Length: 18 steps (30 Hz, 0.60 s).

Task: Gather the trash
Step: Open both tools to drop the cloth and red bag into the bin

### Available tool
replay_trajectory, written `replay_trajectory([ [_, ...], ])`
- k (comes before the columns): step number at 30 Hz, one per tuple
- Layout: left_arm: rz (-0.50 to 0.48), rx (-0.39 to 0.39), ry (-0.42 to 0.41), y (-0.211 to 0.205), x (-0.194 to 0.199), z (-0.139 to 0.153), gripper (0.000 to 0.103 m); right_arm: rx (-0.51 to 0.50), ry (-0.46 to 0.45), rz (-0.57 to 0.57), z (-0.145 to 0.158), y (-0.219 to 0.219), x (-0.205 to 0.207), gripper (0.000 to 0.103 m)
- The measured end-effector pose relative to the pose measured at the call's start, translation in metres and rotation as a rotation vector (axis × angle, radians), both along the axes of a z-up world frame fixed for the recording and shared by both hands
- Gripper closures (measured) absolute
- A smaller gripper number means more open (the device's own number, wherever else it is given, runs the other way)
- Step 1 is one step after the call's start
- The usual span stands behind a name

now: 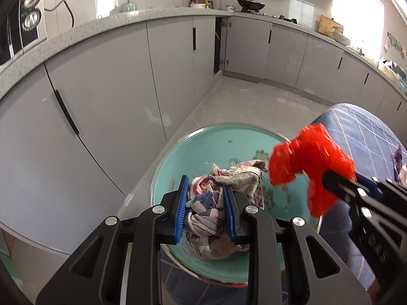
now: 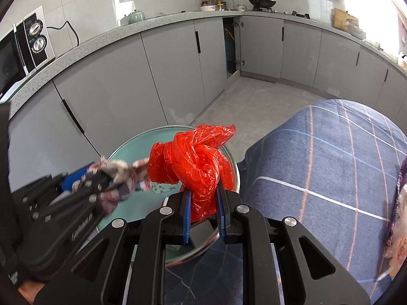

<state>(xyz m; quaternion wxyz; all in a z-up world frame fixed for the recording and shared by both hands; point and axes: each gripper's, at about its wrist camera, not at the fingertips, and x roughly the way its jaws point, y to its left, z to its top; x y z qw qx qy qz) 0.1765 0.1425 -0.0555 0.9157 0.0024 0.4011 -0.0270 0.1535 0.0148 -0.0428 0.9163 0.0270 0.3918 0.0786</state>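
Frayed fabric first: L gripper (image 1: 206,207) is clenched on a wadded rag (image 1: 223,203), plaid and pinkish, threads loose at the edges, bulk of it bulging out betw the blue pads (image 1: 182,209). R gripper (image 2: 203,213) is clamped on a knotted red plastic bag (image 2: 195,160), thin crinkly film, glossy, tied into a lump w/ a loose flap sticking up at top. Both items are held up off any surface, just above a round teal basin (image 1: 216,137) w/ a metal rim; from R wrist view the rag sits left of the bag, near but prob not touching, hard to tell thru blur.

Step, my read: both pieces of trash are picked up and being carried/held over the basin. Can't tell if the basin is the bin or where the stuff came from. Next move needs a drop target: bring each gripper over the receptacle and let go, one at a time so the rag's threads don't snag the pads. Bag is light, may cling or drift.

Beside the basin on the R, a blue plaid cloth (image 2: 330,167) covers something. Beyond: grey floor (image 1: 254,101), grey cabinets (image 1: 114,81) under a speckled counter, microwave (image 2: 23,50) far L, wok (image 2: 262,1) at back.
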Motion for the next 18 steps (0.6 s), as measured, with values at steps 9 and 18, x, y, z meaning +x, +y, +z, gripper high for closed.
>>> replay_trajectory([
  [9,0.002,0.004,0.035,0.002,-0.002,-0.016,0.077,-0.006,0.078,0.033,-0.021,0.007,0.027,0.081],
  [18,0.008,0.020,0.050,0.002,-0.002,-0.020,0.074,-0.001,0.072,0.056,-0.020,0.012,0.028,0.038],
])
